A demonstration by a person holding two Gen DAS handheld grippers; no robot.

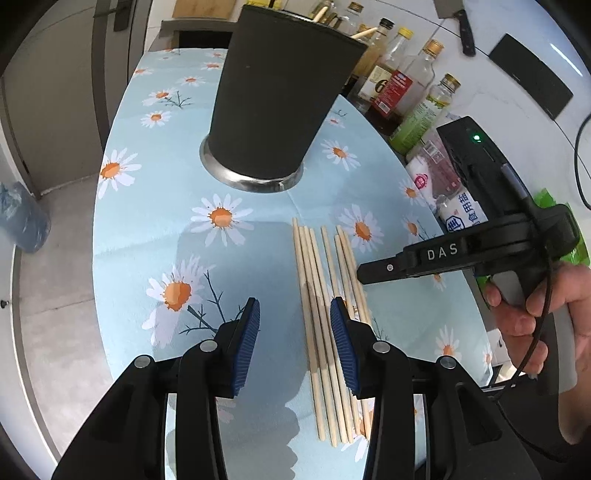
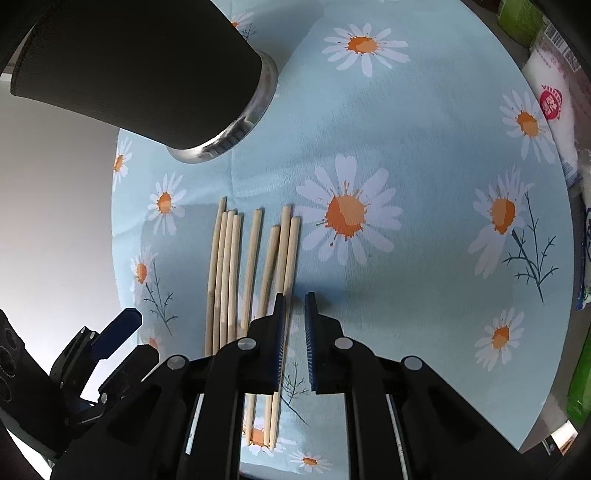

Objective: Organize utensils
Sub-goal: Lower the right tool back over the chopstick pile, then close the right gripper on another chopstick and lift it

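Several wooden chopsticks (image 1: pixel 321 306) lie side by side on the daisy-print cloth (image 1: pixel 155 221); they also show in the right wrist view (image 2: pixel 255 266). A tall black holder with a steel base (image 1: pixel 273 99) stands upright behind them, seen also in the right wrist view (image 2: pixel 147 74). My left gripper (image 1: pixel 295 332) is open, low over the chopsticks' near part, its right pad (image 1: pixel 341 343) over them. My right gripper (image 2: pixel 294 325) is narrowly open and empty, just right of the rightmost chopstick; its body shows in the left wrist view (image 1: pixel 461 254).
Bottles of oil and sauce (image 1: pixel 402 81) and packets (image 1: pixel 436 177) crowd the counter to the right of the cloth. A cleaver (image 1: pixel 458 22) hangs on the wall. The table's left edge drops to the floor (image 1: pixel 55 295).
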